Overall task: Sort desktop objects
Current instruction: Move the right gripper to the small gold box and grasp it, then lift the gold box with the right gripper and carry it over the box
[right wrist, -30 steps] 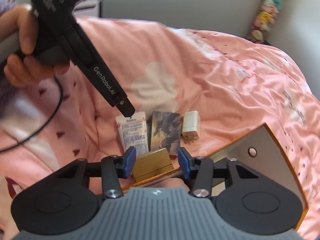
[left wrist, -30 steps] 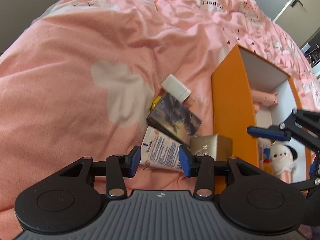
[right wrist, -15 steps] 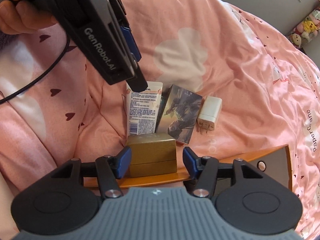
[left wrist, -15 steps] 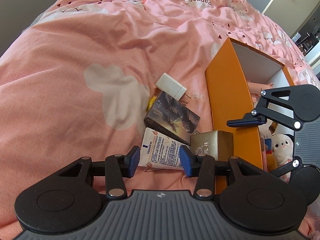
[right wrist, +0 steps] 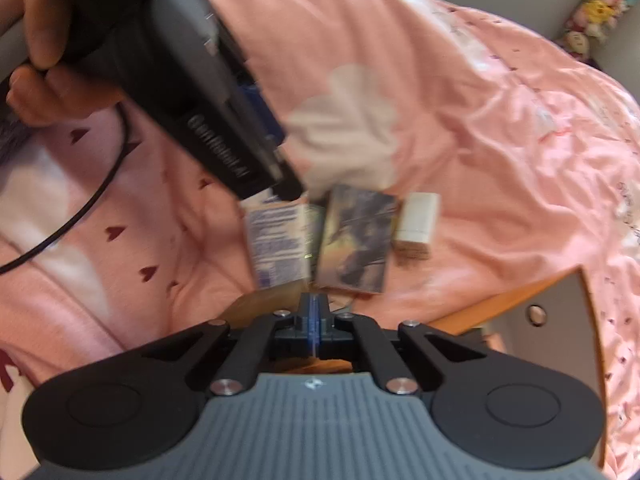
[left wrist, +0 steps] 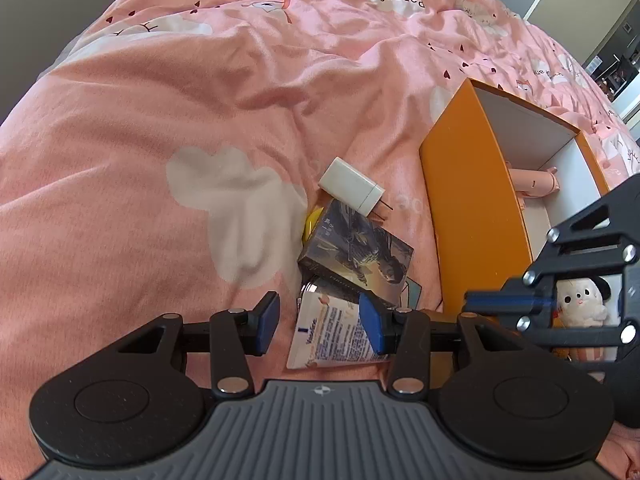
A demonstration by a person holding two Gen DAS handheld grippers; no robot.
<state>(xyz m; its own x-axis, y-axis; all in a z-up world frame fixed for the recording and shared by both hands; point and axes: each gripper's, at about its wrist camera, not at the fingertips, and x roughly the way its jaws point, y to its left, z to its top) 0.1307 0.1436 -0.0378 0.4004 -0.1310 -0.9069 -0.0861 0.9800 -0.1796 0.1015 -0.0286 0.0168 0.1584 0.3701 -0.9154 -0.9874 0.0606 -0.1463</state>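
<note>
Beside the orange box on the pink bedspread, going from left to right in the left wrist view, the unsorted things lie in a cluster just left of the box's near wall: a yellow item mostly hidden, a white charger farthest from the camera, a dark picture-printed carton nearer, and a white cream tube nearest. The left gripper hangs over that tube with its jaws spread, one pad in front of the tube's right side, nothing pinched. A gold-coloured block sits against the box wall, blurred. Inside the box, well right of the cluster, lie a pink object at the far end and a white plush toy at the near end. The right gripper, over the box's near edge, has its jaws pressed together on nothing visible. Sorting looks partly done: two things are boxed and about five remain outside.
</note>
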